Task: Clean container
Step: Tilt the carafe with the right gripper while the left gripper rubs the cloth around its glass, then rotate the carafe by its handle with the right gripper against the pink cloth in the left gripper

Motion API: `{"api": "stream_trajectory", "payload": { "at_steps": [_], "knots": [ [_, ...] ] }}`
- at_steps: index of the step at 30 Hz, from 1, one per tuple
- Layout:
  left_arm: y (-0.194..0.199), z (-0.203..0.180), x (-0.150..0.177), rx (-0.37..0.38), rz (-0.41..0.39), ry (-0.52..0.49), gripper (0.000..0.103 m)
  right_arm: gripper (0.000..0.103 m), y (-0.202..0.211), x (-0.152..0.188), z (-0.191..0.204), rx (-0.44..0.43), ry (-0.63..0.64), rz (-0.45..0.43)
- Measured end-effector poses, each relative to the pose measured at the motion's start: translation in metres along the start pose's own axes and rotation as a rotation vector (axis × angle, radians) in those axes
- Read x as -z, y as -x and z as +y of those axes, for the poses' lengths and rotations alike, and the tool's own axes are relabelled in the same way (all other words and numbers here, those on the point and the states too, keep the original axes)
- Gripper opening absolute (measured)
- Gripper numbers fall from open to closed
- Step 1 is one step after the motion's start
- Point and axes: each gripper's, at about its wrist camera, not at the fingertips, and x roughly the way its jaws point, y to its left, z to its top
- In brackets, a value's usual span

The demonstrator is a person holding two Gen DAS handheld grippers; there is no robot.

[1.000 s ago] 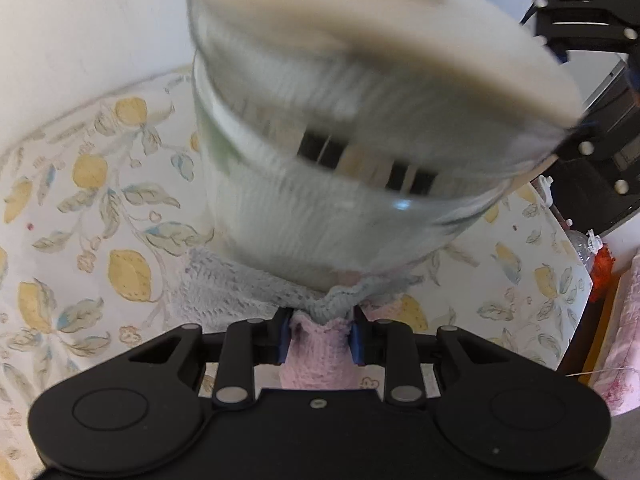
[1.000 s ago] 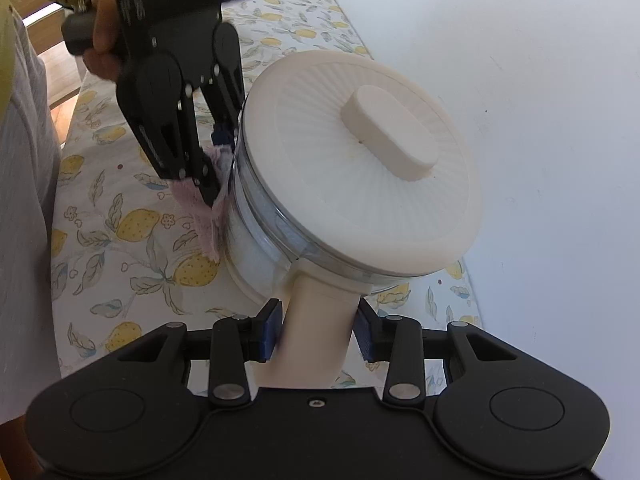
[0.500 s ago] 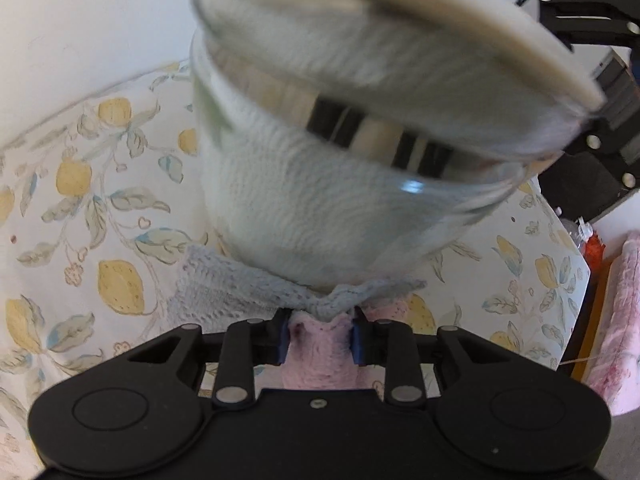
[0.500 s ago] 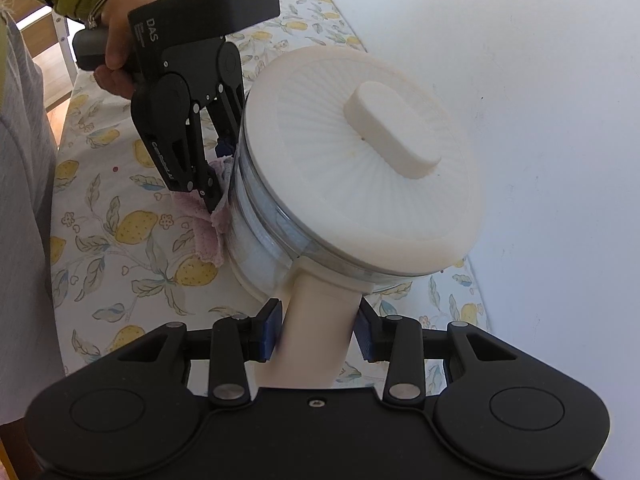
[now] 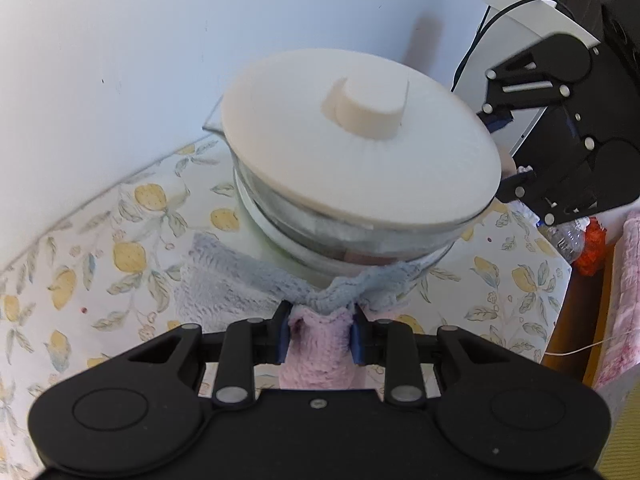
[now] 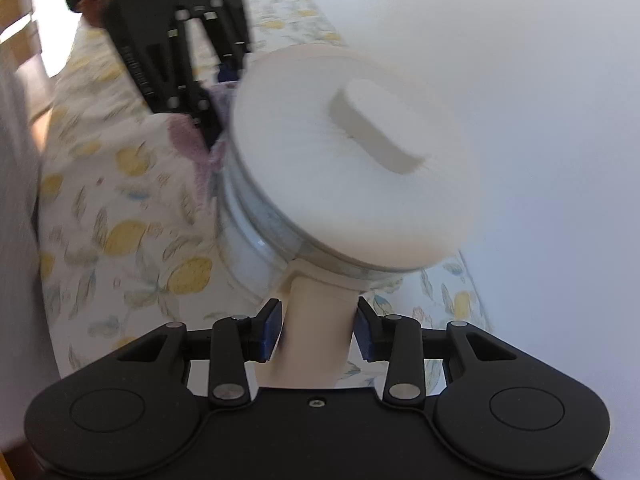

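Container (image 5: 352, 236), a clear glass pot with a cream lid (image 5: 360, 152) and a cream handle (image 6: 316, 332), sits tilted on the lemon-print cloth of the desk (image 5: 132, 256), close against the white wall (image 5: 160, 40).

Starting from the left: the left hand-held gripper (image 5: 320, 334) is clamped on a bunched pink-and-blue towel (image 5: 316, 320), whose blue edge lies against the lower glass wall just under the rim. The step in hand looks like wiping the outside of the glass body. In the right wrist view this gripper appears blurred at the far side of the pot, with the towel pressed between it and the glass.

Further right, the lid leans so its knob (image 5: 368, 108) faces up and toward the left camera; the pot's axis tips off vertical that way. The handle is the long part, running out horizontally from under the rim, away from the towel side and straight into the right hand-held gripper (image 6: 318, 330), whose blue pads stand at either side of it in what looks like a steadying hold.

The next move probably calls for the right side to keep the handle braced, or turn the pot, while the towel sweeps round to glass not yet reached, without knocking the lid, which may only be resting on.
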Motion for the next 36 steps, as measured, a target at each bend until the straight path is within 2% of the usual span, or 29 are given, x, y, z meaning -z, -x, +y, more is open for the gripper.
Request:
{"api": "stream_trajectory", "payload": {
  "at_steps": [4, 10, 16, 26, 36],
  "knots": [
    [0.005, -0.002, -0.006, -0.014, 0.007, -0.028, 0.027, 0.044, 0.0, 0.014, 0.01, 0.088, -0.161, 0.0],
    [0.006, -0.001, -0.009, -0.007, 0.018, -0.019, 0.027, 0.047, 0.001, 0.038, 0.007, 0.166, -0.579, -0.064],
    [-0.004, 0.004, -0.007, -0.01, 0.036, 0.016, 0.027, 0.047, 0.002, 0.043, 0.016, 0.23, -0.752, -0.147],
    [-0.039, 0.022, 0.006, 0.0, 0.077, 0.074, 0.027, 0.046, 0.0, 0.043, 0.025, 0.305, -0.801, -0.186],
    [-0.069, 0.034, 0.022, 0.034, 0.087, 0.111, 0.027, 0.041, -0.006, 0.047, 0.021, 0.294, -0.754, -0.17]
  ]
}}
